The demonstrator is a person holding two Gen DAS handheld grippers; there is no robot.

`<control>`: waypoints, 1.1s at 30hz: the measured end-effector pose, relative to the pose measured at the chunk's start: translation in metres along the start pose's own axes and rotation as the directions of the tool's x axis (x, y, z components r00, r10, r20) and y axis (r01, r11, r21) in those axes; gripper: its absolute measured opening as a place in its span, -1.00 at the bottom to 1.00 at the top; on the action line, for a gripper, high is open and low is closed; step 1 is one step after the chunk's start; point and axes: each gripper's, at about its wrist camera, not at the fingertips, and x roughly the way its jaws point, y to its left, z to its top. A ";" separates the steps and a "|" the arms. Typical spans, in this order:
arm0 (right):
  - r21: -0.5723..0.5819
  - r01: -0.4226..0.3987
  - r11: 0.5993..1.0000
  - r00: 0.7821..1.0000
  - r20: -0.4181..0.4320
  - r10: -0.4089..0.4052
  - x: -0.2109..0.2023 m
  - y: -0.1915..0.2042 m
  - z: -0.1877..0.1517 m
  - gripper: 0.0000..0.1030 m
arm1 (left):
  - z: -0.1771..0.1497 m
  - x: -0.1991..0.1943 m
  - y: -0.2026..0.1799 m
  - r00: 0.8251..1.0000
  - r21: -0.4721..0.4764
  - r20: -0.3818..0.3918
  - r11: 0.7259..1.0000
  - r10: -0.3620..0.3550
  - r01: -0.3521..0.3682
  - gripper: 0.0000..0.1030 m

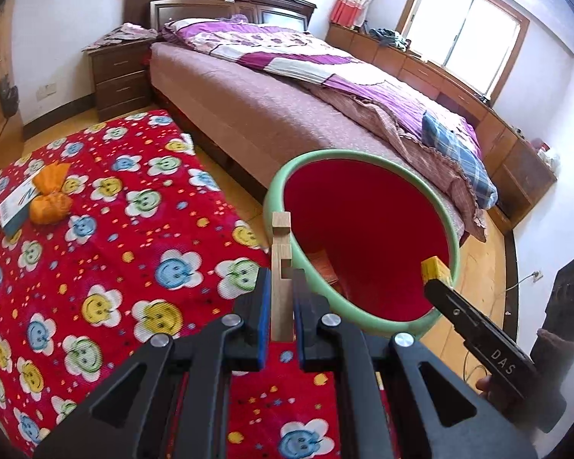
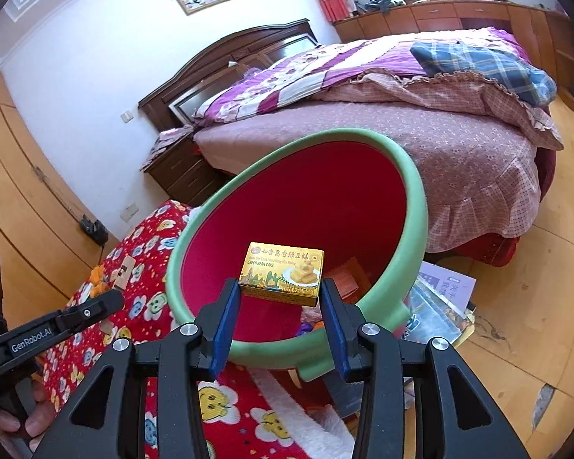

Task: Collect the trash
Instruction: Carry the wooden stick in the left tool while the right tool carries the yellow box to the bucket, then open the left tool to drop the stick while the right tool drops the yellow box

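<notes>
So that both drop inside, my left gripper [image 1: 280, 298] pinches a wooden piece [image 1: 281, 267] at the bin [image 1: 363, 153] rim while my right gripper [image 2: 281, 298], part open, clamps a cake box [image 2: 282, 273] over its mouth

A low surface covered by a red smiley-flower blanket [image 1: 107, 229] carries the items. On it, toward the far corner from the bucket [image 1: 363, 160], an orange knotted bag [image 1: 51, 201] lies touching a flat white-and-blue box [image 1: 15, 206]. The green-rimmed, red-lined bucket stands just beside the blanket's edge, on the wooden floor [image 2: 524, 306], with printed papers [image 2: 440, 302] on the floor next to it.
</notes>
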 end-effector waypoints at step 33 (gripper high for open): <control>0.003 0.014 1.000 0.999 0.051 -0.014 -0.005 -0.008 0.004 0.13 | 0.011 0.022 -0.019 1.000 0.034 -0.006 0.999 -0.015 0.016 -0.38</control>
